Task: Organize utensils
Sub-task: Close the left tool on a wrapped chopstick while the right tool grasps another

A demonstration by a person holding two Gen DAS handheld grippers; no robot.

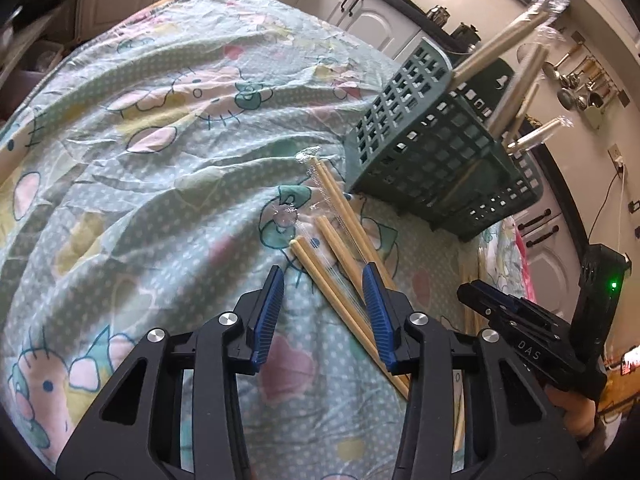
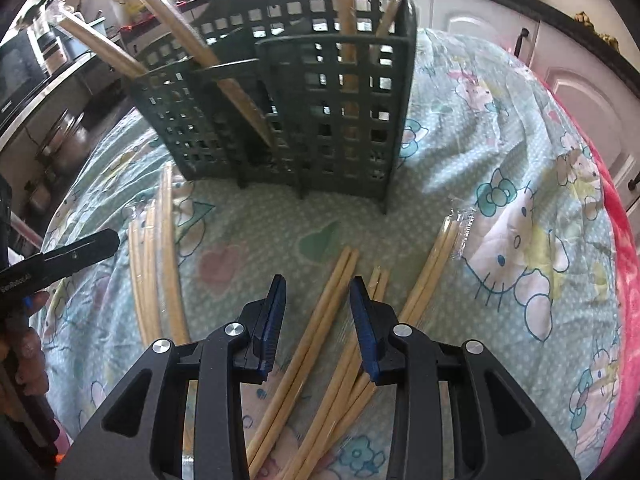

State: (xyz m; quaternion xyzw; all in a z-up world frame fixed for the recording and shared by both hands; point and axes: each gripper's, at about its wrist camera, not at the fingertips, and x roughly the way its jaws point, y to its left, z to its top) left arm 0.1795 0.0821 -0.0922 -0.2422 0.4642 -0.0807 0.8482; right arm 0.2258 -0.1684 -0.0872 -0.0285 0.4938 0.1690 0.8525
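While a few wrapped chopsticks (image 2: pixel 344 20) are already standing in the green holder (image 2: pixel 320 120), several pairs (image 2: pixel 320 320) are still lying on the worktop, both grippers (image 1: pixel 324 312) (image 2: pixel 318 320) hovering with jaws spread

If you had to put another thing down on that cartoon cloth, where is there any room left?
The widest bare stretch of the cloth lies left of the wrapped chopsticks. A smaller patch sits between the green basket and the chopstick tips. It is crowded in front of the right gripper, where the pairs overlap.

Wrapped chopsticks (image 2: pixel 320 320) lie before the green caddy (image 2: pixel 304 112).
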